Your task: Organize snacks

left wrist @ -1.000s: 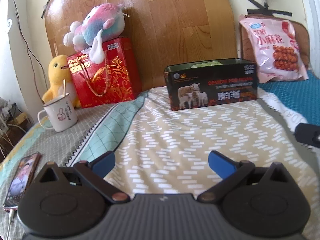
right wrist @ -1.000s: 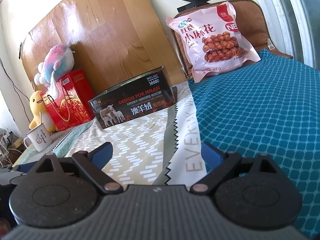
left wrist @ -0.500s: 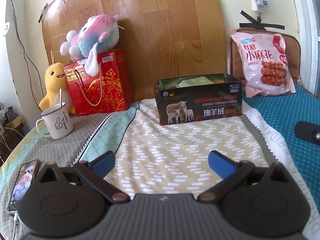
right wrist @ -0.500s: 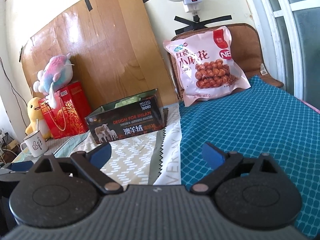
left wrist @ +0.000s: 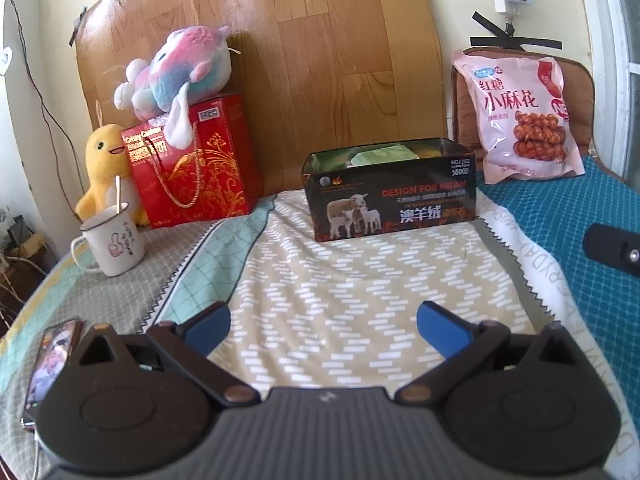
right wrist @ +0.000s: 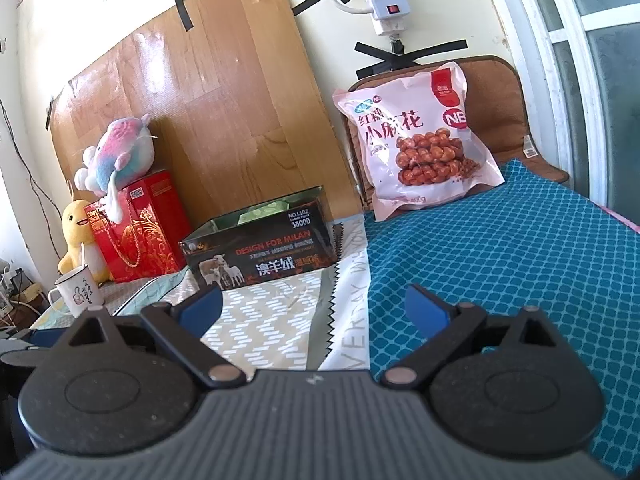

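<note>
Ahead of both tools and well apart from them, the big pink plastic snack bag printed with fried dough twists (right wrist: 416, 140) leans upright against a brown padded cushion (right wrist: 500, 92), up and slightly right of the right gripper (right wrist: 316, 312) and far up-right of the left gripper (left wrist: 324, 328). Its slack, air-filled film is the main risk as I judge it: a pinch low on the body may slide off or crush the twists, and a nudge could tip it flat onto the blue diamond-patterned bedding (right wrist: 500, 280).

Next in size, the open black rectangular tin box with sheep pictures (left wrist: 390, 188) stands straight ahead of the left gripper and ahead-left of the right one, with something pale green inside. The bag looks taller than the box is deep, so it may catch the rim or shove the box along the soft cover.

The red cardboard gift box with gold cord handles (left wrist: 192, 164), far ahead-left, carries a pastel plush toy (left wrist: 176, 72) that a bump could topple.

The white enamel mug with a stick in it (left wrist: 114, 240) and the smartphone (left wrist: 50, 364) lie left of the left gripper; a careless sweep would hit them.

Both grippers hover with blue-tipped fingers spread wide, holding nothing.
</note>
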A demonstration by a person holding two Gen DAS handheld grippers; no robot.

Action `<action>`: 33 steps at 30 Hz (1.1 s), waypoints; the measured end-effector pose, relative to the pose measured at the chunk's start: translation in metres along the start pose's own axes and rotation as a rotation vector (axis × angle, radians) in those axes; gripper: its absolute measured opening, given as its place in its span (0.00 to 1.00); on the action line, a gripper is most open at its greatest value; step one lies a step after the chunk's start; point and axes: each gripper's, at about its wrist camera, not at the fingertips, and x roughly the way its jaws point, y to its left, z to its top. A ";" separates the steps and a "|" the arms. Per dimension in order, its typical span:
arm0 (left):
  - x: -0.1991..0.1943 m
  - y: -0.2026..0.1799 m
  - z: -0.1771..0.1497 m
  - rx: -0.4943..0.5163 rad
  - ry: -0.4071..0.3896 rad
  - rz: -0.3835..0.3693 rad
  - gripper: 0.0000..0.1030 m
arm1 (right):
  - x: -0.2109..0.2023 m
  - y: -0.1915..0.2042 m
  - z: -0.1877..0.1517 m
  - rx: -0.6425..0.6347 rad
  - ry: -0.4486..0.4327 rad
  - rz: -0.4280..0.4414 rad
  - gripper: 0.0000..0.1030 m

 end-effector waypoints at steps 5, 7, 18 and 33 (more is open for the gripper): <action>0.001 0.001 -0.001 0.000 0.015 0.015 1.00 | -0.001 0.003 -0.001 -0.005 0.001 0.007 0.96; 0.002 0.001 -0.002 0.001 0.018 0.028 1.00 | -0.001 0.003 -0.002 -0.005 0.002 0.010 0.96; 0.002 -0.002 -0.004 0.008 0.045 0.036 1.00 | -0.005 -0.001 -0.005 0.008 0.002 0.009 0.97; 0.007 -0.008 -0.008 0.019 0.094 0.014 1.00 | -0.004 -0.001 -0.008 0.016 0.017 0.007 0.97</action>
